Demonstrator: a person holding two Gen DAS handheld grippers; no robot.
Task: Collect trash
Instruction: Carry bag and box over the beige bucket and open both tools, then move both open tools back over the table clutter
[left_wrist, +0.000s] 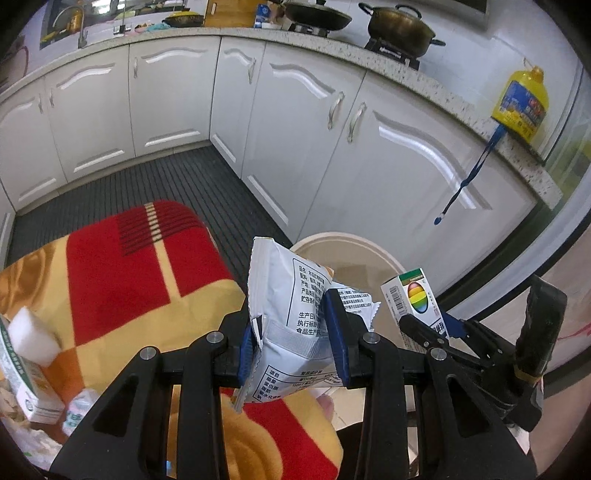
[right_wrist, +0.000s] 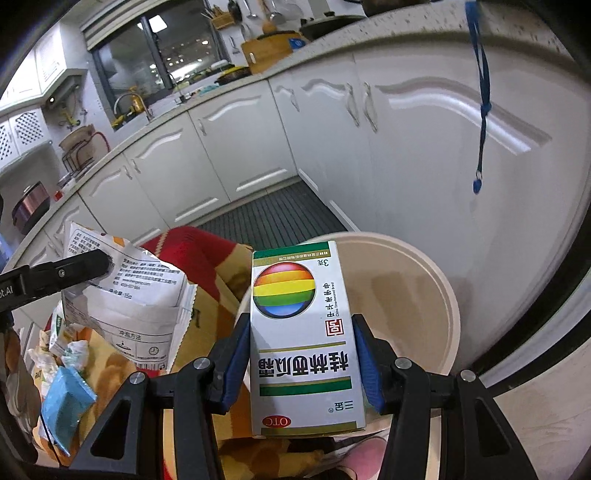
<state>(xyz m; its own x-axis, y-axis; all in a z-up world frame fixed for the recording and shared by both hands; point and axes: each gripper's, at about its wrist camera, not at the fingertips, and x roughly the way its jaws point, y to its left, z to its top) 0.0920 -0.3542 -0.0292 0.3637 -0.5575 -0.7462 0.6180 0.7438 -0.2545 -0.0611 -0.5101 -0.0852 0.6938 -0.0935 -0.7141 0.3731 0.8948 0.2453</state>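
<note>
My left gripper (left_wrist: 295, 332) is shut on a crumpled white snack packet (left_wrist: 288, 295), held upright above the edge of a red and yellow cloth (left_wrist: 122, 273). The same packet (right_wrist: 125, 295) shows at the left of the right wrist view. My right gripper (right_wrist: 301, 354) is shut on a white medicine box with a rainbow ball (right_wrist: 301, 332); that box (left_wrist: 415, 299) appears to the right in the left wrist view. Both items hang over or beside a round beige bin (right_wrist: 417, 295), whose rim (left_wrist: 343, 240) sits just behind the packet.
White cabinet doors (left_wrist: 295, 122) line the far side and right, with a dark ribbed floor mat (left_wrist: 177, 177) between. A blue lanyard (right_wrist: 480, 110) hangs off the counter. More wrappers, a white sponge (left_wrist: 33, 336) and a blue pack (right_wrist: 66, 406) lie on the cloth.
</note>
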